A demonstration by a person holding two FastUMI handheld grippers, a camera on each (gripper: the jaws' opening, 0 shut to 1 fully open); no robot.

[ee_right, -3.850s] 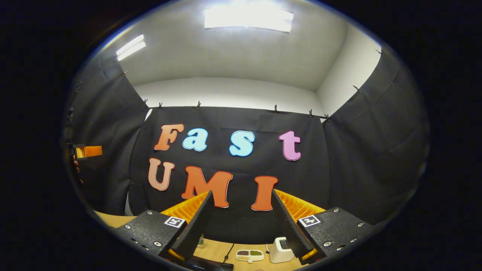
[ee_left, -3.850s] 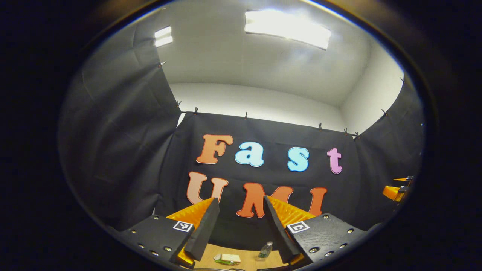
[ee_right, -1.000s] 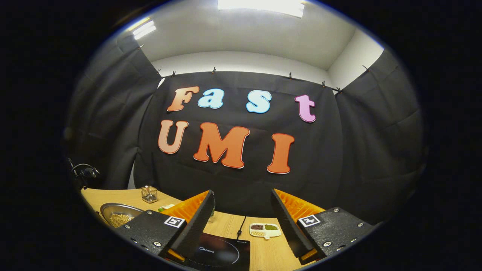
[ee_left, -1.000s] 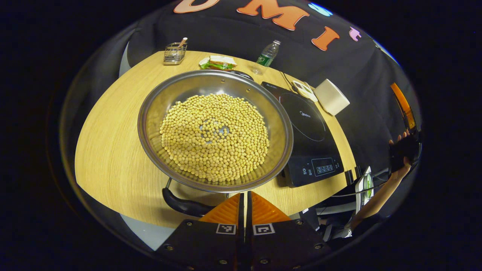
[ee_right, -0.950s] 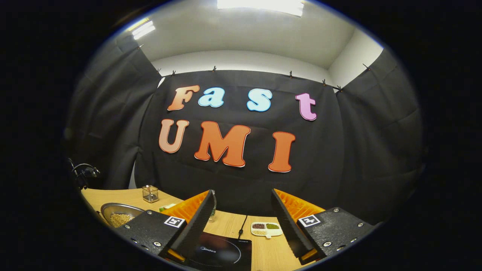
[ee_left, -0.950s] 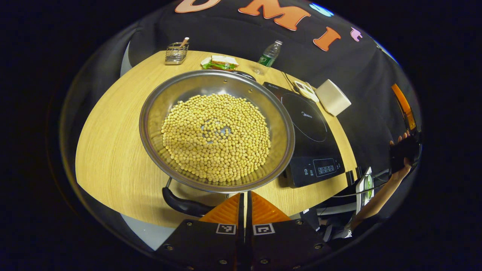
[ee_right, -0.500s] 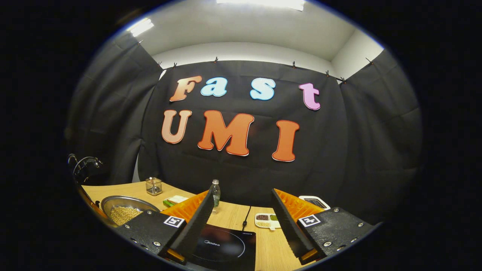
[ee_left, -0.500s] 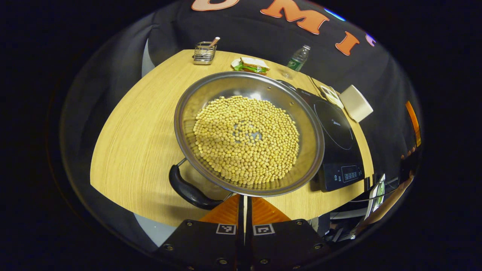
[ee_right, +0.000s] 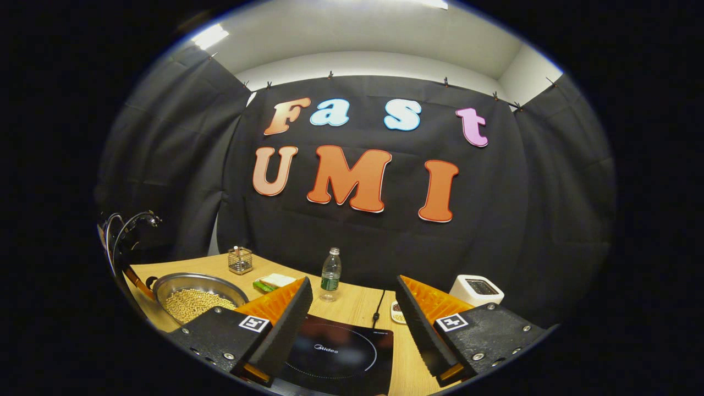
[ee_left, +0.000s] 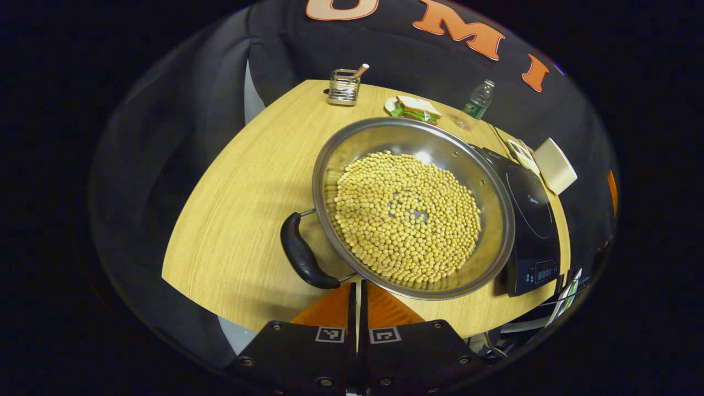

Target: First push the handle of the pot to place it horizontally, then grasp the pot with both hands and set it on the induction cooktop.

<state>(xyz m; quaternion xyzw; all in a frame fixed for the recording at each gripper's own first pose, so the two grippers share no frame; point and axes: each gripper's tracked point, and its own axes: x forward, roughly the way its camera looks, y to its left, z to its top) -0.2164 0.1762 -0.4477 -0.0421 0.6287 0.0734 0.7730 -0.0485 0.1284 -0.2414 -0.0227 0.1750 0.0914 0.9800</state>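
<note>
Pot [ee_left: 412, 209] of yellow soybeans [ee_left: 407, 217] sits on the wooden table [ee_left: 242, 220], just left of the black induction cooktop [ee_left: 528, 214]. Its black handle [ee_left: 302, 256] lies at the pot's near-left side. Left gripper [ee_left: 357, 302] hangs above the pot's near rim, fingers pressed together on nothing. Right gripper [ee_right: 352, 324] hovers over the cooktop with fingers spread wide. Water bottle [ee_right: 330, 272], sandwich [ee_left: 418, 107] and wire holder [ee_left: 344, 88] stand at the far edge.

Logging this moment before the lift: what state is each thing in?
Round steel pot: on table, holds yellow beans, off cooktop.
Black pot handle: free, ungripped.
Black induction cooktop: bare.
Clear water bottle: upright, capped.
Left claw: shut, empty.
Right claw: open, empty.
</note>
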